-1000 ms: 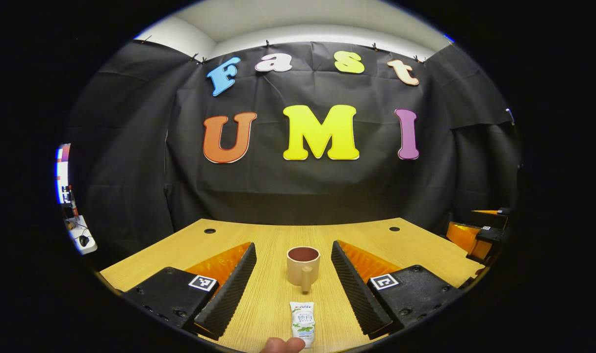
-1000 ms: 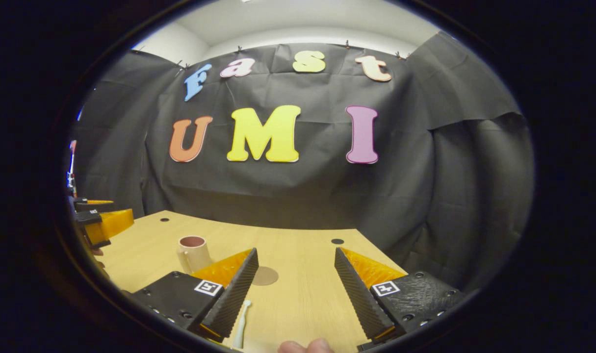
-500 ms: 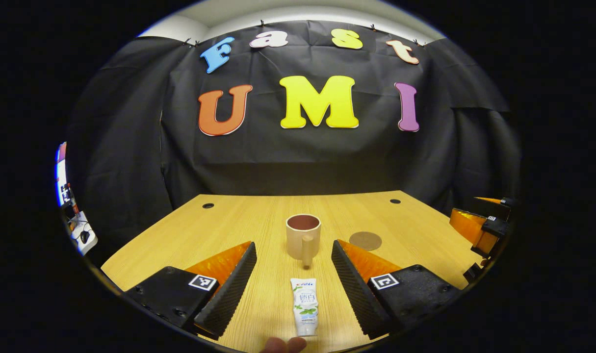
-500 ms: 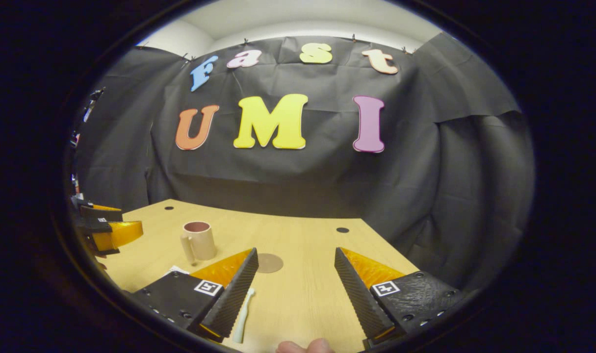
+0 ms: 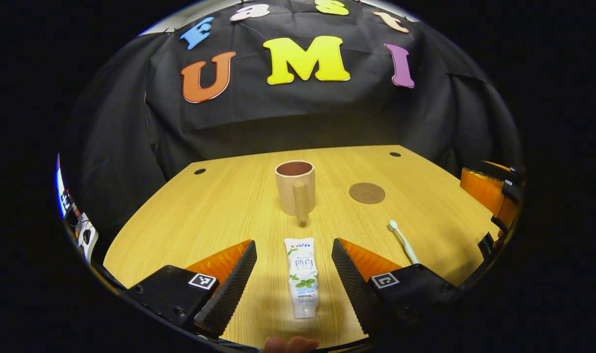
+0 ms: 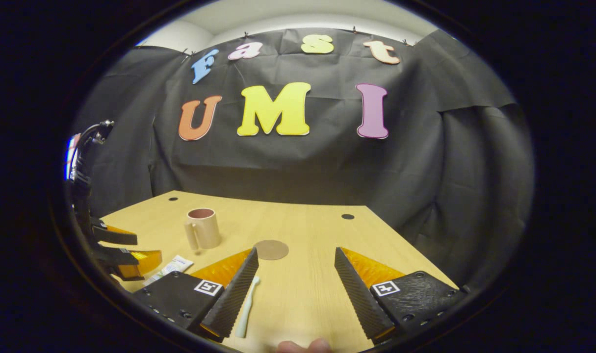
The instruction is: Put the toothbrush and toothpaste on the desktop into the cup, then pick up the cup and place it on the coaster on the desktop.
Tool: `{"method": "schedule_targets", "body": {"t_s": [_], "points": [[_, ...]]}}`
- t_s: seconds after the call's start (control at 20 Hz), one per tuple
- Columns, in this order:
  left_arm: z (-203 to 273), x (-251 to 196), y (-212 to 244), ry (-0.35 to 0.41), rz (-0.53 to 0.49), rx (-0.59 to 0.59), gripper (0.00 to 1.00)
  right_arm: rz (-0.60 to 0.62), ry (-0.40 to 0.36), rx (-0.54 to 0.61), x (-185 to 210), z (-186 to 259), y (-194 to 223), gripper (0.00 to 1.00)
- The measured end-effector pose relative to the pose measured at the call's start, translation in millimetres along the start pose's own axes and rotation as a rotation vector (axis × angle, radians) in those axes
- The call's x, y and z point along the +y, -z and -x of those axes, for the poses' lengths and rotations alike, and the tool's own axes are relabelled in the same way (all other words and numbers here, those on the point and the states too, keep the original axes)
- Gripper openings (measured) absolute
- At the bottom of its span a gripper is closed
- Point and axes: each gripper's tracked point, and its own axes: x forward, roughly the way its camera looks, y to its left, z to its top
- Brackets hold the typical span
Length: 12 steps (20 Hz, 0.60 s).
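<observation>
On the desktop toothpaste and toothbrush lie flat outside the cup, coaster bare; your left gripper and right gripper both gape, holding nothing.

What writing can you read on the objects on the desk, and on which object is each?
Toothpaste tube: printed label, too small and blurred to read.
Cup, coaster, toothbrush: no writing visible.
Square marker on the left gripper: a pattern, no words.
</observation>
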Motion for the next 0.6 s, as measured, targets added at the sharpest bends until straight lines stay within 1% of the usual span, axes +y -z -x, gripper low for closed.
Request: {"method": "schedule_targets", "body": {"t_s": [0.1,0.3,0.55,0.6], "points": [[-2,-2,11,0.012,0.005,0.038,0.99,-0.007,-0.005,0.018,0,0,7,0.95],[-8,-10,31,0.056,0.067,0.119,0.98,-0.013,-0.005,0.043,0,-3,15,0.96],[-16,-14,50,0.071,0.099,0.196,0.99,-0.025,-0.005,0.074,1,-7,27,0.96],[-17,-16,52,0.075,0.1,0.204,0.96,-0.027,-0.009,0.081,3,-8,29,0.96]]}}
